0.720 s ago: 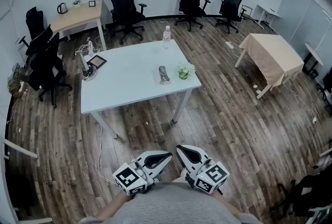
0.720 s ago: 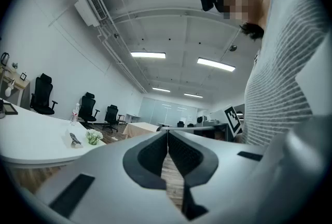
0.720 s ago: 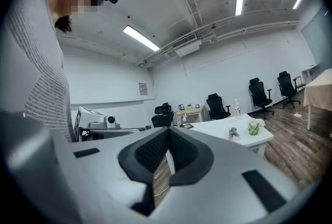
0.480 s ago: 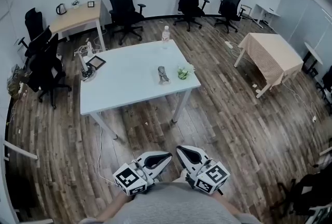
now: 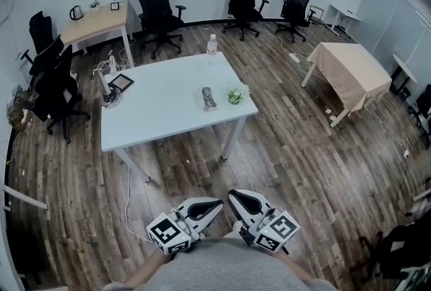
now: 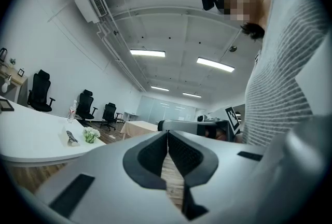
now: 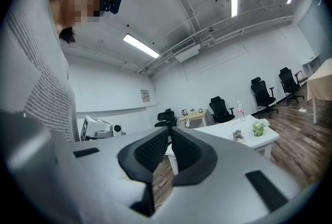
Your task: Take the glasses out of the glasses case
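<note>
Standing well off white table. Left tongs were together, empty. Glasses case lay on table beside plant. Right tongs likewise together, empty. Judged best: walk close first, part jaws late, steady case.

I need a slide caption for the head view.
Left gripper and right gripper, both shut, at the person's waist; grey glasses case on the white rectangular table ahead.
</note>
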A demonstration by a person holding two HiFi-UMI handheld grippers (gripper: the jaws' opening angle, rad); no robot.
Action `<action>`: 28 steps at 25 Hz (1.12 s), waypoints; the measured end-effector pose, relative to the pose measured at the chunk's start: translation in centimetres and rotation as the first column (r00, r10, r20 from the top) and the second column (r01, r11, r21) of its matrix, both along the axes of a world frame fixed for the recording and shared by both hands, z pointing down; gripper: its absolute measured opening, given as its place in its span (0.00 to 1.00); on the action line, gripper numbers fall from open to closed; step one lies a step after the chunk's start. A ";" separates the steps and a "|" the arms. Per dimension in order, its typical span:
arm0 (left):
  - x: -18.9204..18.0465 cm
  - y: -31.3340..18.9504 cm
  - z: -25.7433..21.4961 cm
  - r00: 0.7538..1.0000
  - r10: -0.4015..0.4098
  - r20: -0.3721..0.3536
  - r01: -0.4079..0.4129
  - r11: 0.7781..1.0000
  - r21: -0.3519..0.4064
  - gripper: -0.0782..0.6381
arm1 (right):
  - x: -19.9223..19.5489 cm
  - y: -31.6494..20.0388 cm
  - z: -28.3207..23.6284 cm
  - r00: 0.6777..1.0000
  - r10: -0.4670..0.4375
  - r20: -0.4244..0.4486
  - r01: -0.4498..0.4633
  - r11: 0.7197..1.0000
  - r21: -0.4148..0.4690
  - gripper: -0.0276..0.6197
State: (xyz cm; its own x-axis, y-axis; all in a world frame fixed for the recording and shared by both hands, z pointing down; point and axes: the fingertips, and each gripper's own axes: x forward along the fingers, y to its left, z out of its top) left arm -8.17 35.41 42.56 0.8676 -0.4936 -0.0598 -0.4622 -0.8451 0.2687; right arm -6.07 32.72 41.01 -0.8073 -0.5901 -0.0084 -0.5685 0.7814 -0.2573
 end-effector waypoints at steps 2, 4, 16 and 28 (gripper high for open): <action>0.0 -0.3 -0.2 1.000 -0.004 -0.003 0.004 1.000 0.003 0.13 | -0.3 0.0 0.0 1.000 -0.012 0.000 0.012 1.000 0.003 0.07; -0.3 -0.6 -0.1 1.000 -0.009 -0.001 0.009 1.000 -0.004 0.13 | -0.9 0.1 0.7 0.999 -0.030 -0.026 0.030 0.999 -0.014 0.07; -1.3 -1.5 0.7 1.000 -0.017 -0.011 0.016 0.999 -0.033 0.13 | -0.6 -1.6 1.4 0.999 0.031 -0.020 -0.032 0.999 -0.037 0.07; 1.0 -11.3 2.5 0.998 -0.017 0.053 0.019 0.999 -0.038 0.13 | 3.5 -13.7 2.2 0.997 0.067 0.029 -0.065 0.996 -0.055 0.07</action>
State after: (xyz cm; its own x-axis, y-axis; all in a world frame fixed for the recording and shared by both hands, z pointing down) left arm -7.15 24.08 45.04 0.8602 -0.5099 0.0052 -0.4914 -0.8263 0.2754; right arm -2.61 19.03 43.22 -0.7665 -0.6422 0.0007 -0.6094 0.7270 -0.3164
